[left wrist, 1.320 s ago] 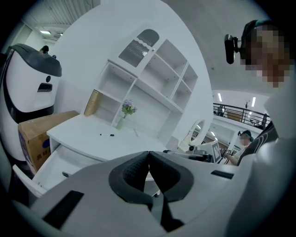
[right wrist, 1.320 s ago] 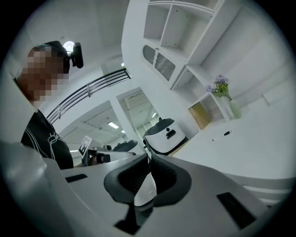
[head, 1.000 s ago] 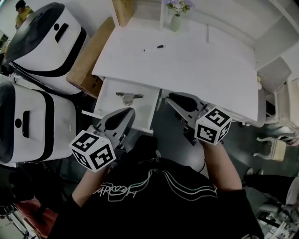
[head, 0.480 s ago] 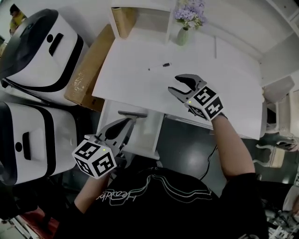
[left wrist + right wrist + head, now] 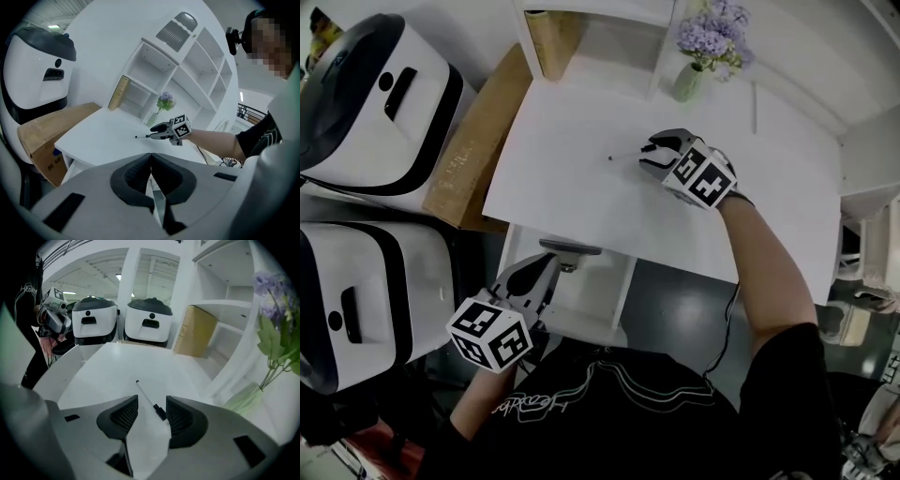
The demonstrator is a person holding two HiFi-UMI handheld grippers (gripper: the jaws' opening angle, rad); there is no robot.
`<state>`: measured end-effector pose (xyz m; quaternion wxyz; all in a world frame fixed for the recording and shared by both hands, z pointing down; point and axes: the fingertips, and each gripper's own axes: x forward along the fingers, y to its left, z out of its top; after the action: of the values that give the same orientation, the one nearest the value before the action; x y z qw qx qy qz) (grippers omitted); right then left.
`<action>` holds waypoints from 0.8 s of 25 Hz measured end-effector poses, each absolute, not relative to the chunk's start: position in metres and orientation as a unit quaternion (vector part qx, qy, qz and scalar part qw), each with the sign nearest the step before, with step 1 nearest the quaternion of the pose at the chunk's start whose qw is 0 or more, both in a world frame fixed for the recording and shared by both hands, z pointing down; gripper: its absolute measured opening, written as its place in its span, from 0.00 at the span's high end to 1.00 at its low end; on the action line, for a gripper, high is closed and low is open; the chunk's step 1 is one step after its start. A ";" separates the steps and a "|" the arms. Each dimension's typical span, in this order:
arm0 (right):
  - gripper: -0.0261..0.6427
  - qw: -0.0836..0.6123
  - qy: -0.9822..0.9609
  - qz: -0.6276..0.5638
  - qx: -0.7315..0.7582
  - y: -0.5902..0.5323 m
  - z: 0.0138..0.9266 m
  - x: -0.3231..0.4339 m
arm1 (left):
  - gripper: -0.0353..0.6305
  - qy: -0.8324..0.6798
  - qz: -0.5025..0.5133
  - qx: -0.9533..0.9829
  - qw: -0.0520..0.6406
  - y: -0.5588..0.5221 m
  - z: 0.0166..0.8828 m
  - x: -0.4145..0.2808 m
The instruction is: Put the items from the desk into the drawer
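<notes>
A thin white pen with a black cap (image 5: 149, 400) lies flat on the white desk (image 5: 581, 197). My right gripper (image 5: 152, 414) is open and low over the desk, its jaws either side of the pen's capped end. In the head view the pen (image 5: 623, 156) pokes out left of the right gripper (image 5: 652, 152). From the left gripper view the pen (image 5: 143, 136) shows far off. Under the desk's front left the drawer (image 5: 572, 286) stands pulled out. My left gripper (image 5: 528, 278) is shut with nothing in it, just in front of the drawer.
A vase of purple flowers (image 5: 698, 56) stands at the back of the desk by white shelves (image 5: 581, 28). A cardboard box (image 5: 469, 150) leans at the desk's left side, next to two white-and-black machines (image 5: 366, 103).
My right gripper has gone forward over the desk from near the drawer and now straddles the pen. The left gripper has stayed by the drawer.
</notes>
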<state>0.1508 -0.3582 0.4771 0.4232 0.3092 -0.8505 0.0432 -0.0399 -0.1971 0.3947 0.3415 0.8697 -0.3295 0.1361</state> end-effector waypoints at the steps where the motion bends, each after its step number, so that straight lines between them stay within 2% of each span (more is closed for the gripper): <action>1: 0.67 0.431 -0.850 0.040 0.299 -0.364 0.484 0.151 | 0.91 -0.332 0.136 0.868 0.343 -0.202 0.398 -0.041; 11: 0.69 0.448 -0.860 0.084 0.231 -0.381 0.516 0.156 | 0.91 -0.334 0.149 0.860 0.356 -0.223 0.421 -0.045; 17: 0.82 0.438 -0.864 0.114 0.222 -0.374 0.519 0.154 | 0.91 -0.326 0.148 0.864 0.354 -0.226 0.419 -0.039; 20: 0.85 0.426 -0.864 0.124 0.237 -0.372 0.518 0.153 | 0.91 -0.323 0.145 0.867 0.351 -0.225 0.416 -0.035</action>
<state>0.1528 -0.3721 0.5185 0.4263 0.2369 -0.8642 0.1237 -0.0351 -0.2245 0.4164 0.3512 0.8668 -0.3231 0.1446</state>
